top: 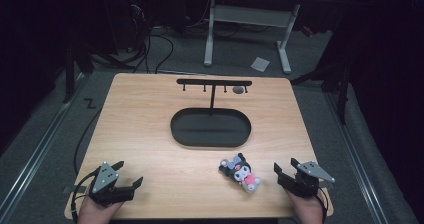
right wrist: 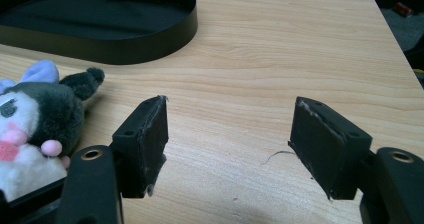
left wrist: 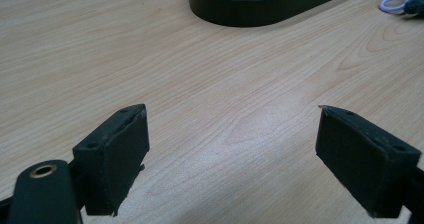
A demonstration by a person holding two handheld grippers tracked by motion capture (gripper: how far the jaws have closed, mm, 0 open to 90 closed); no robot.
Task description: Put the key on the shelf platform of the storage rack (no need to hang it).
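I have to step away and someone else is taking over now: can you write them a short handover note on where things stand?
Left tongs: open, empty, resting at the near left corner of the table.
Right tongs: open, empty, at the near right, just right of the plush toy.
Plush toy: lying on the table in front of the black oval tray, apart from it, untouched by either tongs.
Hanger stand: rises from the tray's far edge.
Done: nothing visible yet.
Left: probably grasp the toy, likely with the right tongs, which are nearest.

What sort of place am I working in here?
Probably a lab or recording room: a small wooden table on grey carpet, a white-legged desk behind it, loose cables on the floor and dark surroundings.
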